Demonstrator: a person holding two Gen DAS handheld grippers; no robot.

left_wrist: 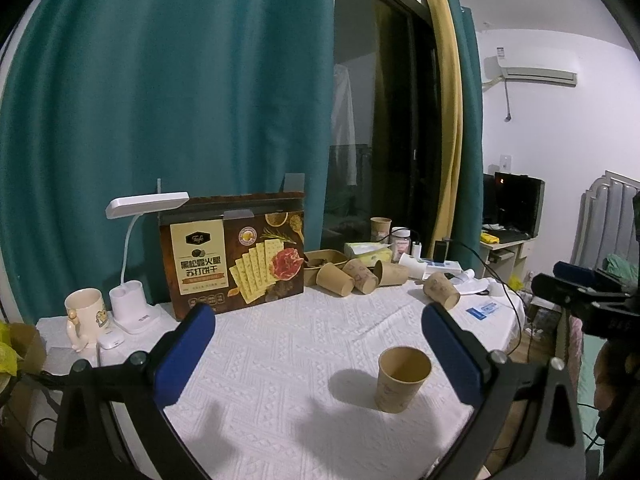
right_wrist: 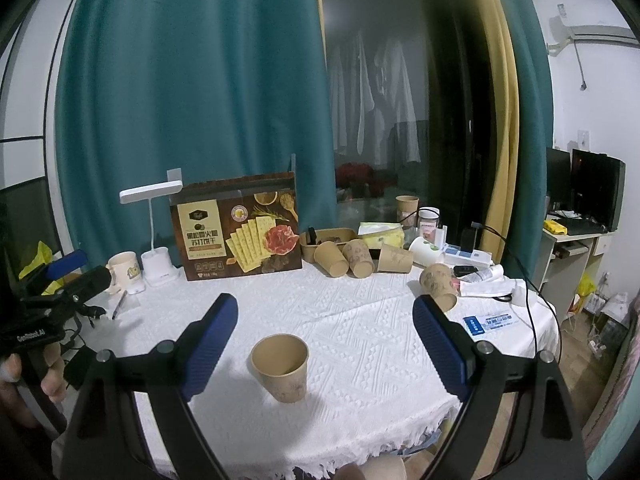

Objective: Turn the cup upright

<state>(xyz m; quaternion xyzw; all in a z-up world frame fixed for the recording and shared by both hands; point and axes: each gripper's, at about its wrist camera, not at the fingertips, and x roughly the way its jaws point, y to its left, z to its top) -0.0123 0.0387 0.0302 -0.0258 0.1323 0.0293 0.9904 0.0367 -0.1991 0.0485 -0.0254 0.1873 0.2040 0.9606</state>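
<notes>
Tablecloth [right_wrist: 360,320]: one upright cup [right_wrist: 281,366], four toppled.

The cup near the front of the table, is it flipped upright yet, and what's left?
Done: the front cup stands upright, mouth up, on the white tablecloth. In hand: nothing; left gripper and right gripper are open, apart from it. Left: several cups at the back lie tipped.
</notes>
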